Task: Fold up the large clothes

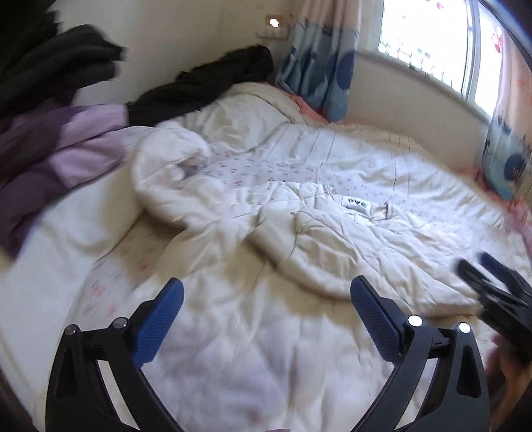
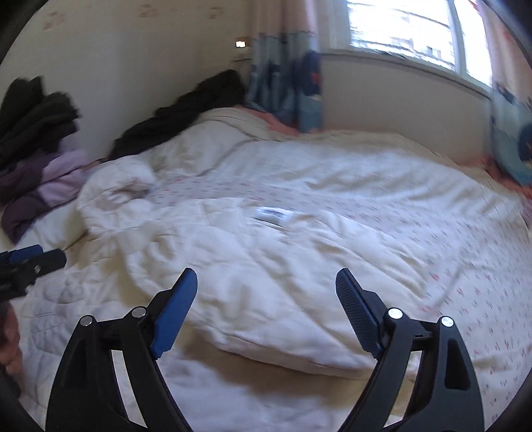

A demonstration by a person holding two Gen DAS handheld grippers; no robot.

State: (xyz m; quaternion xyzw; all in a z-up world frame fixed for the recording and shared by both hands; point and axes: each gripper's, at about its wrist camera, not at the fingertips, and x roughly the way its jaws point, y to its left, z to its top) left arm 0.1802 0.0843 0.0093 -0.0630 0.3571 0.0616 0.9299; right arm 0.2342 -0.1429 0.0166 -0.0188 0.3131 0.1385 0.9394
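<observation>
Hovering over one cream quilted garment (image 1: 299, 239): two tools, left (image 1: 266, 312) and right (image 2: 266, 299), both spread, empty.

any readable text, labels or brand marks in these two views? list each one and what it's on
No text can be read.
White label sewn on the cream padded coat: dark marks, too small and soft to read in the left view; smeared by blur in the right view.
Small lit panel on the wall: bright, no characters visible.
</observation>
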